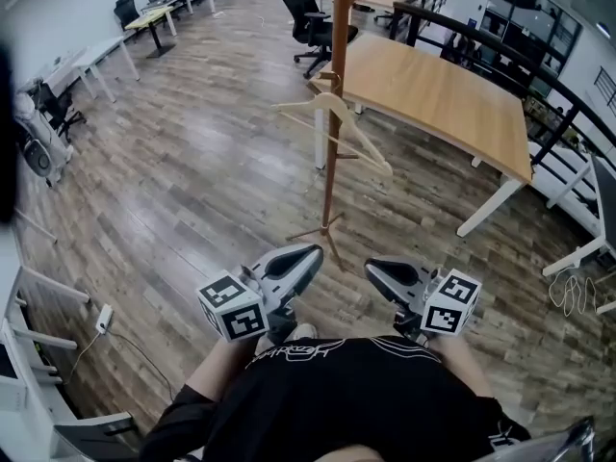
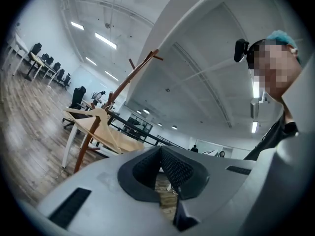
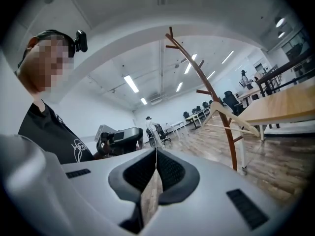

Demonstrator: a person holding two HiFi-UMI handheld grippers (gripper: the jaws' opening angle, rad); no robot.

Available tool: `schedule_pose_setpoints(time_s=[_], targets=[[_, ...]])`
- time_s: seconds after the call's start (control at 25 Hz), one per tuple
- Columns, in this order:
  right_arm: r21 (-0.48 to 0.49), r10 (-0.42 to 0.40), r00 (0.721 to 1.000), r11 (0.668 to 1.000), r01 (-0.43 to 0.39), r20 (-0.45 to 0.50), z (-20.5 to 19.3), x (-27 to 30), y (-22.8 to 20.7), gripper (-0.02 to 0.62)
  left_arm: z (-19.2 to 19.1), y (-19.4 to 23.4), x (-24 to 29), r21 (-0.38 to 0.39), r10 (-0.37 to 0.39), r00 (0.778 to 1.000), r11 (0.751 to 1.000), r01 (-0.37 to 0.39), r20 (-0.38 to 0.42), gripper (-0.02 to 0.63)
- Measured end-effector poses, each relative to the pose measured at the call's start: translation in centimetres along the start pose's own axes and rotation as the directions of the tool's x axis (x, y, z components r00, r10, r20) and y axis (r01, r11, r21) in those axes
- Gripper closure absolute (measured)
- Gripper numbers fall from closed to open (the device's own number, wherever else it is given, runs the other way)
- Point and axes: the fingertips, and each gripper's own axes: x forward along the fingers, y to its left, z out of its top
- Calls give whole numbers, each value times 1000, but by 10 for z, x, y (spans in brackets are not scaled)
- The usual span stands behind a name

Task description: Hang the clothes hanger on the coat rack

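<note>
The premises are assessed as an open-plan office. Rows of desks [image 1: 152, 15] with black swivel chairs [image 1: 310, 22] are noted along the far walls of a wide, unpartitioned room, and a long wood-topped bench [image 1: 433, 94] on white legs is set on a plank floor [image 1: 192, 181] beside a freestanding coat rack [image 1: 334, 85]. Strip lights [image 2: 106, 41] are fixed in lines across a high white ceiling.
</note>
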Motion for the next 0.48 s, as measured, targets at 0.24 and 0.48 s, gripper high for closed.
schedule_pose_setpoints(time_s=[0.24, 0.48], targets=[[9, 4, 999, 1000, -5, 35, -12, -42, 21, 555, -27, -51, -6, 23, 29, 1000, 999, -29, 5, 598], [-30, 19, 999, 999, -17, 41, -24, -77, 44, 557, -46, -97, -8, 73, -8, 1000, 997, 7, 14, 598]])
